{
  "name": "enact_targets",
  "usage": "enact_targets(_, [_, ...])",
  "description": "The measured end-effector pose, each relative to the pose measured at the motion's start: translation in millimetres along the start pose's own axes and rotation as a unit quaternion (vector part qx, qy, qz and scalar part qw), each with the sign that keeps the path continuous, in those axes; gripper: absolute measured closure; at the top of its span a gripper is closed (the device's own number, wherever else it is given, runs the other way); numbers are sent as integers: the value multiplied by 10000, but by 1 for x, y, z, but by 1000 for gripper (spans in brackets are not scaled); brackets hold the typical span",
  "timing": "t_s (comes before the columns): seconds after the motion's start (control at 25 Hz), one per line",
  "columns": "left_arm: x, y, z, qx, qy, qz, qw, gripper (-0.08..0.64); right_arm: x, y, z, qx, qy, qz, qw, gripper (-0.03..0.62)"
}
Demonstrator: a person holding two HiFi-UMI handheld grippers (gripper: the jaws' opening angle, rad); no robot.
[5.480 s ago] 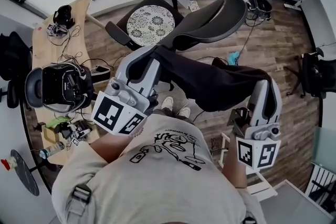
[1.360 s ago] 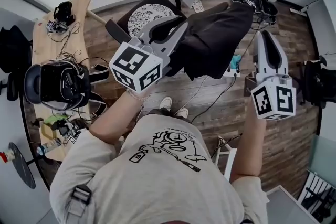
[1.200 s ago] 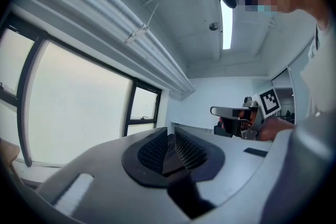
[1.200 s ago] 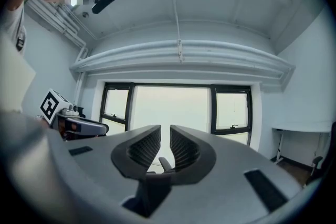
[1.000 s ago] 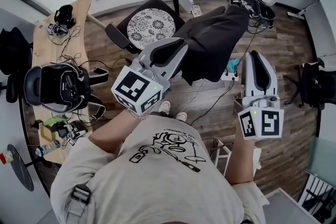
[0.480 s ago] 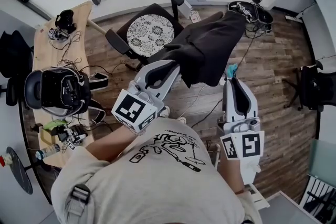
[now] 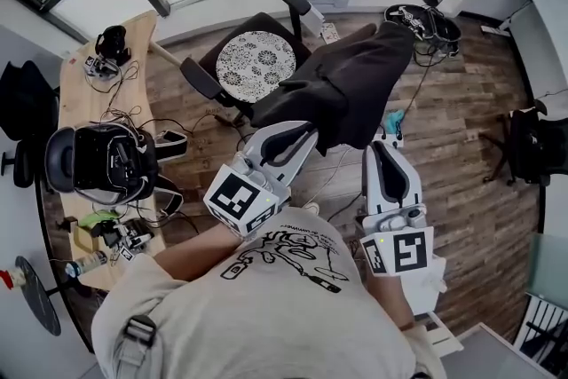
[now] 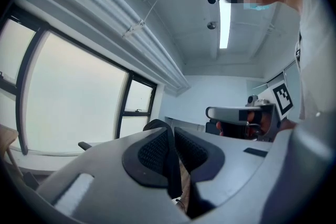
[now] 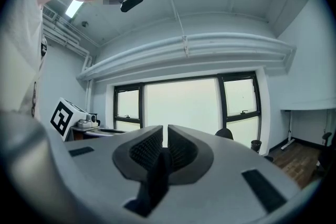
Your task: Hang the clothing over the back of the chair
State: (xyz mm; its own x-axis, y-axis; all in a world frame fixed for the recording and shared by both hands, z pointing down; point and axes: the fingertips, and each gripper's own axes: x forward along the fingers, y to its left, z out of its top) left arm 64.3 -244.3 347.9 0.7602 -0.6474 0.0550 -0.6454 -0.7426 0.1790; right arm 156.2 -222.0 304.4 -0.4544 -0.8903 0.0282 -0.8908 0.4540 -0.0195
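OK, we see the black clothing (image 7: 342, 89) draped over the back of the chair (image 7: 256, 58), hanging down on the person's side of it. The left gripper (image 7: 300, 131) is just short of the chair back, near the cloth's lower edge. Its jaws are almost together with only a thin dark slit between, gripping nothing. The right gripper (image 7: 382, 146) is on the same side of the chair, clear of the cloth, jaws nearly closed and empty.

Bright daylight through windows (image 9: 181, 107), ceiling lamp (image 8: 224, 23) lit, fisheye-warped edges, dark corners
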Motion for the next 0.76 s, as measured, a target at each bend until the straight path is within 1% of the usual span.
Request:
enact_targets(0.28, [0, -7, 0, 28, 11, -108, 9999, 518, -1, 1, 0, -37, 21, -15, 10000, 568])
enact_targets(0.52, [0, 3, -6, 11, 70, -56, 10000, 518, 3, 5, -1, -72, 56, -16, 10000, 568])
enact_targets(0.76, [-6, 6, -1, 0, 44, -90, 9999, 518, 7, 10, 1, -111, 77, -33, 9999, 568])
